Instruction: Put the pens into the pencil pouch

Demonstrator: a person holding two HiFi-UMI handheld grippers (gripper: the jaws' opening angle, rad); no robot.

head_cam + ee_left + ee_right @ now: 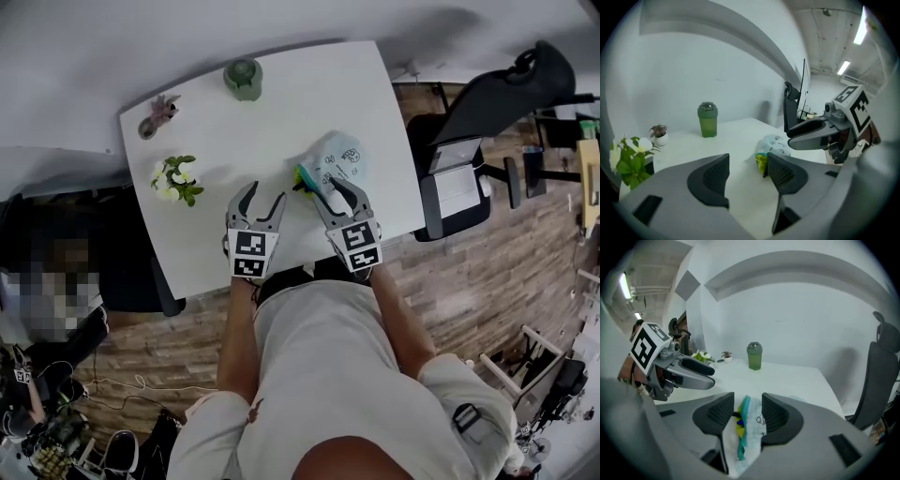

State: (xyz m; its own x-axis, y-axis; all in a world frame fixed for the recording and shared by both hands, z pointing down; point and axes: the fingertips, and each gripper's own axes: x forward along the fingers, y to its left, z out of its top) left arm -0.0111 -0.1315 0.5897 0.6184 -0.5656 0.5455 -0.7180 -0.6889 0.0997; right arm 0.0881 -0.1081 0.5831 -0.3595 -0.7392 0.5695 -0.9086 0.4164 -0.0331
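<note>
The pencil pouch (337, 157), pale with small prints and a teal edge, lies on the white table (281, 103) right of centre. Yellow, green and blue pens (302, 178) show at its open left end. My right gripper (336, 190) hangs over the pouch's near edge, jaws open. In the right gripper view the pouch (752, 427) and the pens (739, 425) lie in the gap between the pads without being pinched. My left gripper (262, 199) stands open just left of the pens, and only bare table shows between its jaws (747, 164). The pouch (776, 144) is ahead to its right.
A green bottle (243, 78) stands at the table's far edge, a small potted plant (157, 115) at the far left corner and white flowers (176, 178) at the left. A black office chair (469, 159) is right of the table. Another person (47, 281) sits at the left.
</note>
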